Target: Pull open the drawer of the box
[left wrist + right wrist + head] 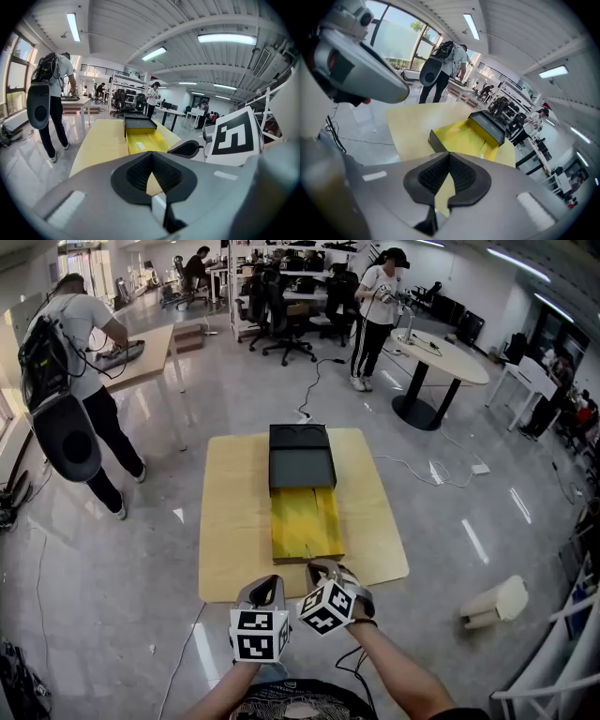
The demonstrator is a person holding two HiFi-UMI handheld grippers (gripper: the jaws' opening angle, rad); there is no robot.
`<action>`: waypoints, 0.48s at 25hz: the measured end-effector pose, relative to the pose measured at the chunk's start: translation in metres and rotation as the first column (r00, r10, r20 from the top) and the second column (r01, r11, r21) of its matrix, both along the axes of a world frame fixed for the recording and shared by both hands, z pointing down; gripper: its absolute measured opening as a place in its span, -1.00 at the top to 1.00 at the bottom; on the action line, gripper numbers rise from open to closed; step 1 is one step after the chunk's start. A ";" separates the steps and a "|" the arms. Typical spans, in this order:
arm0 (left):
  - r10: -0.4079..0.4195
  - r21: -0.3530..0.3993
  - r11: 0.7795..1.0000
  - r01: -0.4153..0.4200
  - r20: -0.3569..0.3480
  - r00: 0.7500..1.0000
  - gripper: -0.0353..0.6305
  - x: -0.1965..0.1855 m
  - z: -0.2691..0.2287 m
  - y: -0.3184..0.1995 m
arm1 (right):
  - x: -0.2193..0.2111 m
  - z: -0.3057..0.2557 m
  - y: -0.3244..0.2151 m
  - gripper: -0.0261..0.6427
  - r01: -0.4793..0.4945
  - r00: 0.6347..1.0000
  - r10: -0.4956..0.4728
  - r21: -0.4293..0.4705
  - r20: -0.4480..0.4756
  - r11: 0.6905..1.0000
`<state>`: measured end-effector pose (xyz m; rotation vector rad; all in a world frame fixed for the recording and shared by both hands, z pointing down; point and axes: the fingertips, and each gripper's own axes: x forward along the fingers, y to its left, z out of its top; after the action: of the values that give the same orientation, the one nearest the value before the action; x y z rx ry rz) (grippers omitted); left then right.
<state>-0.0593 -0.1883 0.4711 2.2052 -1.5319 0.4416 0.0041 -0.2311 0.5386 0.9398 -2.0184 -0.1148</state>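
Observation:
A black box (300, 457) sits at the far middle of a light wooden table (234, 521). Its yellow drawer (305, 523) stands pulled far out toward me, its front near the table's near edge. My left gripper (267, 587) hovers at that edge, left of the drawer front, jaws shut on nothing. My right gripper (324, 568) hangs just before the drawer front, also shut and empty. In the left gripper view the drawer (145, 140) and box (138, 123) lie beyond the closed pads (140, 171). The right gripper view shows the drawer (461, 136) above its touching pads (433, 174).
A person with a backpack (70, 381) works at a side table on the left. Another person (380, 306) stands by a round table (441, 357) at the back. Cables (422, 470) trail on the floor behind the table. A white object (492, 604) lies on the floor at right.

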 end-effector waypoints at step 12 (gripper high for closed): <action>-0.026 0.018 0.999 0.026 0.002 1.000 0.84 0.019 -0.014 0.046 | -0.001 -0.059 0.066 0.91 -0.094 0.921 0.117 -0.077 0.371 0.993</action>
<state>-0.0399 -0.1418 0.4572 2.1963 -1.5700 0.4233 0.0032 -0.1655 0.4797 1.0956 -2.2986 0.1983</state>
